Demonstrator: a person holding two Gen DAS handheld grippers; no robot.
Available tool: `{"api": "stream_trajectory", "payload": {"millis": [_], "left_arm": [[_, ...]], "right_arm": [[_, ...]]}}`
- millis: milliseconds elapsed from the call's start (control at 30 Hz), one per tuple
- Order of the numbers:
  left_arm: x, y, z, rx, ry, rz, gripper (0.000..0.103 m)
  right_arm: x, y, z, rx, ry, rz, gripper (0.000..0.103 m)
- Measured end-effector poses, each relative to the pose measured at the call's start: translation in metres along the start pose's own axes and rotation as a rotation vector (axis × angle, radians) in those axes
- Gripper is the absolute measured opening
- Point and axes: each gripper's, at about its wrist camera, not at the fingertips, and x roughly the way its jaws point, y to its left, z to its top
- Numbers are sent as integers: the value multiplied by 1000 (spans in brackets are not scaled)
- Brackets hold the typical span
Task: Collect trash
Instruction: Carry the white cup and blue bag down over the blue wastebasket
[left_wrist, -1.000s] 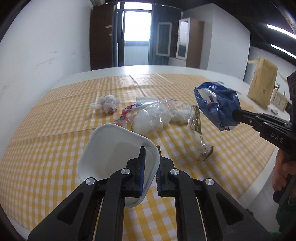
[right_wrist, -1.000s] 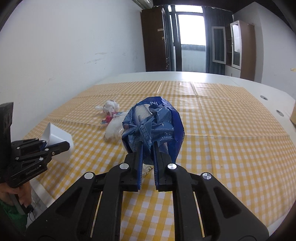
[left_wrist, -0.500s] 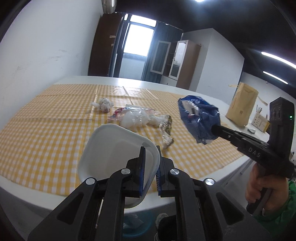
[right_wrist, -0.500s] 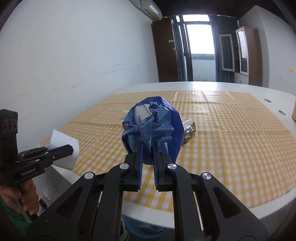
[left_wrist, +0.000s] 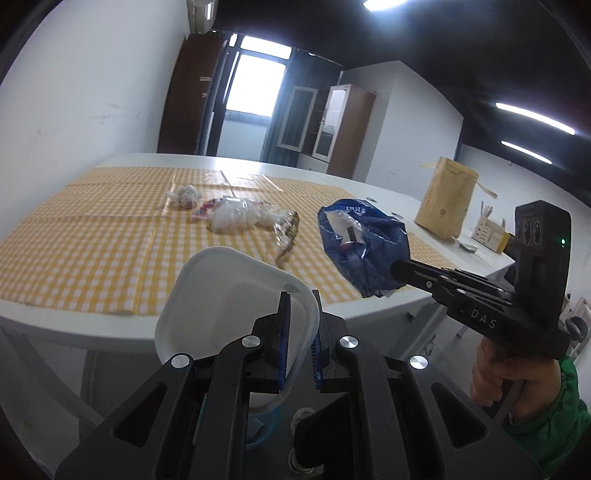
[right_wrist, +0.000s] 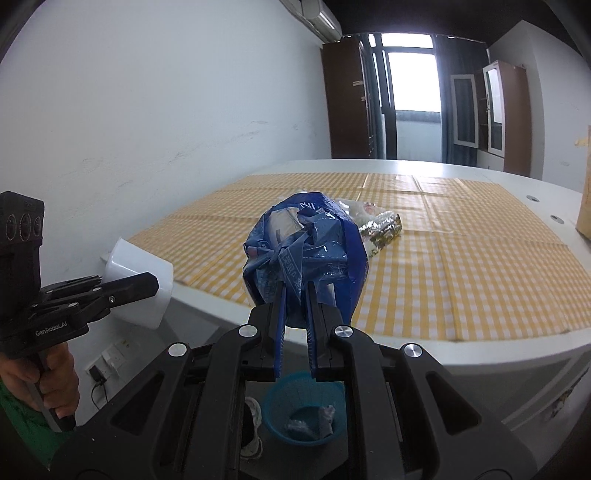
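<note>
My left tool (left_wrist: 300, 334) is clamped on the rim of a white tray (left_wrist: 229, 295); my right tool (right_wrist: 293, 325) grips a crumpled blue bag (right_wrist: 306, 254). A blue basket (right_wrist: 303, 413) sits on the floor below the right tool. Ahead of both tools, wrappers (left_wrist: 236, 216) lie on the checked tabletop (left_wrist: 92, 236).

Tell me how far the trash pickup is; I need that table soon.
Done: a few scraps already lie in the blue bin on the floor. In hand: the left gripper holds a white tray, the right gripper a blue bag. Left: wrappers and a crumpled wad on the tablecloth.
</note>
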Motion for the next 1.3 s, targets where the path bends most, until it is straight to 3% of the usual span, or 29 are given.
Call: {"api": "stream_trajectory", "payload": {"millis": [633,1067,1300], "left_arm": [[29,10,-83,-14,172,-24,9],[62,30,-114,-65,237,-26,9],[95,58,-139,-143,327,-6,9]], "right_arm": [[-3,11,-89,23,187,40,9],[47,17,-132,32,322,80,9],[88,7,-162,84,429,91,9]]}}
